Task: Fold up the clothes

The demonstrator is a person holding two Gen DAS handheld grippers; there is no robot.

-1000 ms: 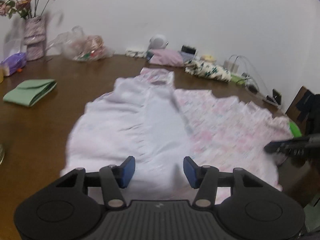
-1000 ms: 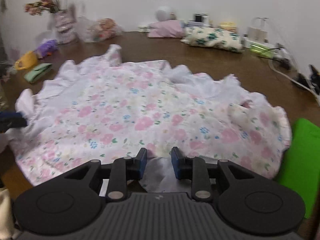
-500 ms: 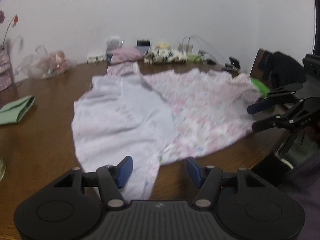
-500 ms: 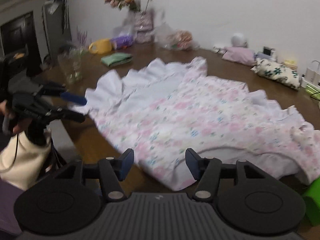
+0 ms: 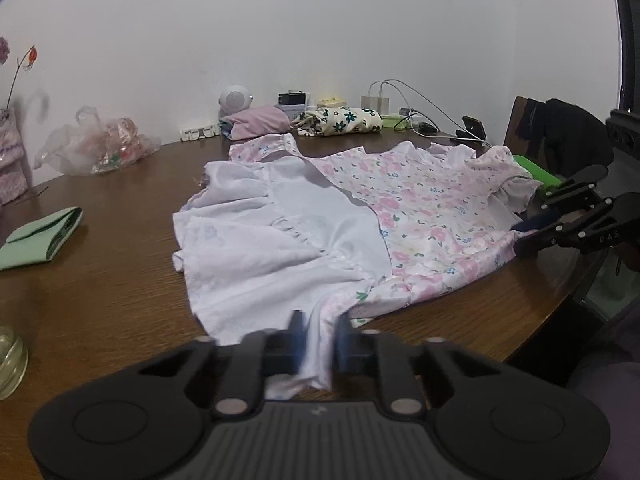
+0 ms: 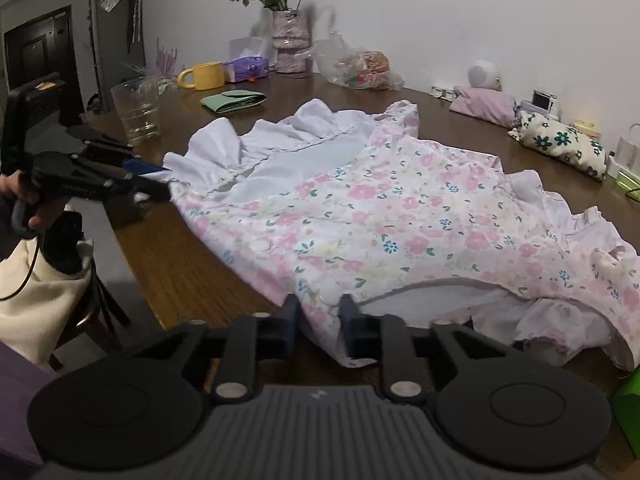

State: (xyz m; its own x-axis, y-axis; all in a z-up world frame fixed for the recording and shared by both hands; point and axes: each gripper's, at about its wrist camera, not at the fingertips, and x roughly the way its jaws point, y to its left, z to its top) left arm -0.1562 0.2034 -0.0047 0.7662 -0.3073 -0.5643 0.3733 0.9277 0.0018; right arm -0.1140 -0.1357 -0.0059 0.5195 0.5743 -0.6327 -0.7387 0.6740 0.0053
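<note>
A pink floral dress [image 5: 420, 216] lies spread on the brown table [image 5: 100, 288], its white lining [image 5: 280, 240] turned up over the left part. My left gripper [image 5: 318, 344] is shut on the near white hem at the table's front edge. In the right wrist view the floral dress [image 6: 380, 216] fills the table, and my right gripper [image 6: 318, 322] is shut on its near floral corner. Each gripper shows in the other's view: the right gripper [image 5: 524, 236] at the dress's right edge, the left gripper [image 6: 148, 184] at its left edge, held by a hand [image 6: 24, 200].
A folded green cloth [image 5: 40, 236], a drinking glass [image 6: 136, 110], a yellow mug [image 6: 206, 75], a flower vase [image 6: 289, 40] and a plastic bag [image 6: 360, 66] stand to the left and back. Folded clothes [image 6: 560, 144], chargers and cables [image 5: 404, 100] line the wall. A green item [image 5: 536, 172] lies at the right edge.
Both grippers were open half a second ago and have now shut on the dress's near edge, the left on the white hem, the right on the floral corner.
</note>
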